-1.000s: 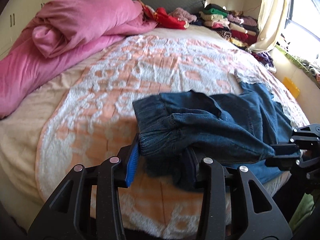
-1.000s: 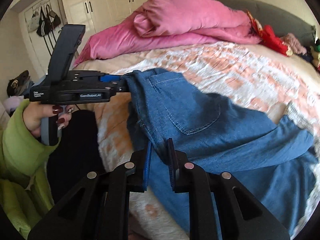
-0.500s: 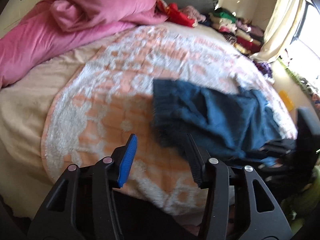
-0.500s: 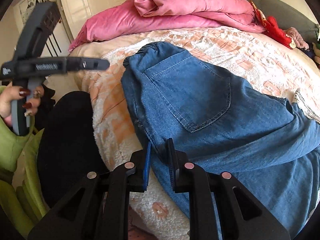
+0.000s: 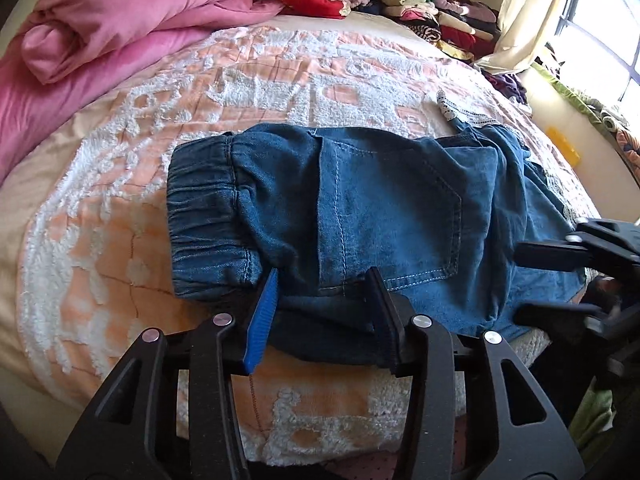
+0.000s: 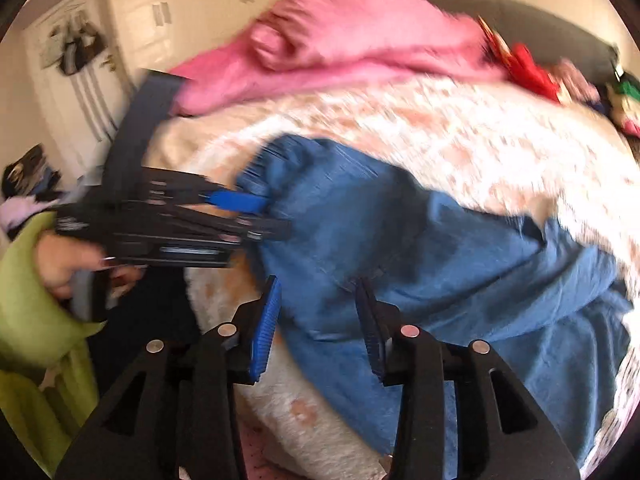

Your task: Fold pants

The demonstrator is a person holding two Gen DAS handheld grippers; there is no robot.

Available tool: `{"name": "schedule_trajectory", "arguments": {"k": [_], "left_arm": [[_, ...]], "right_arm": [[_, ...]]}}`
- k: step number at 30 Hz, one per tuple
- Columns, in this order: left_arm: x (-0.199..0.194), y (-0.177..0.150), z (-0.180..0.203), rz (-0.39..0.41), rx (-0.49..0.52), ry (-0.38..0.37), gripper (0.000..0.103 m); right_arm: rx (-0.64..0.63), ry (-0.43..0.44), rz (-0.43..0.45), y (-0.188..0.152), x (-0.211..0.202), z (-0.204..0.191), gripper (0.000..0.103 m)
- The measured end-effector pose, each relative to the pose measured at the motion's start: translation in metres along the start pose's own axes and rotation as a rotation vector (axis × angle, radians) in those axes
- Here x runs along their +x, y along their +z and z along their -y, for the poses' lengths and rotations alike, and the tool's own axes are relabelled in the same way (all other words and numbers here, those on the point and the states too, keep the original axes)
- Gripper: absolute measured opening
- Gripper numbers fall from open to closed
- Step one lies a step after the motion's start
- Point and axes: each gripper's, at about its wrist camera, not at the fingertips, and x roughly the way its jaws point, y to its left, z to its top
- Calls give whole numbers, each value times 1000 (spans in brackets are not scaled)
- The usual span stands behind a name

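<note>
On bed (image 5: 120,208): pants (image 5: 360,208) flat; left tongs (image 5: 324,312), right tongs (image 6: 318,324) spread; no legible writing.

Your right view is motion-blurred; the pants (image 6: 420,248) smear, and their legs run off the right edge.

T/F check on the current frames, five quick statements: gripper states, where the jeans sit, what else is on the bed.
1. The left gripper is open. True.
2. The right gripper is clamped shut on the jeans. False: its jaws stand apart, with denim between them.
3. The jeans lie on the peach and white blanket. True.
4. The pink duvet covers the jeans. False: it is bunched at the far side of the bed, apart from them.
5. The elastic waistband is at the jeans' left end in the left wrist view. True.
</note>
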Motion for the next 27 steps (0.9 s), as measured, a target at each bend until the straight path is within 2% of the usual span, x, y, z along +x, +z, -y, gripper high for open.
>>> {"name": "schedule_trajectory", "arguments": {"k": [3,4,7,10,11,14,17,19,23,27], "left_arm": [[-1,-1,-2,2,-7,-8,37],[0,-2,-2,0,-8,-13,37],[-2,-3,2,6,-6,2,37],[-18,0,6,37,-16,-15,38],[-24,1,8,48,-14,-13,39],[-40,5,13,77,-10,-25,48],[-48,10,24,98,9,-45,50],[-49,13,35,99,30,-68,54],[-39,19,61,70,67,-130,54],[-18,21,90,7,89,-241,54]], "right_arm": [[82,-18,-129,-14,34,12,38],[96,-20,-140,-20,41,14,38],[90,-8,-116,-22,37,14,38],[115,25,-45,-19,10,19,48],[115,13,-8,-18,-3,23,53],[156,-41,59,-16,-33,40,54],[209,-103,111,-16,-58,65,54],[239,-145,137,-21,-72,81,54],[289,-208,159,-16,-88,111,54],[305,-248,155,-8,-92,137,54]]}}
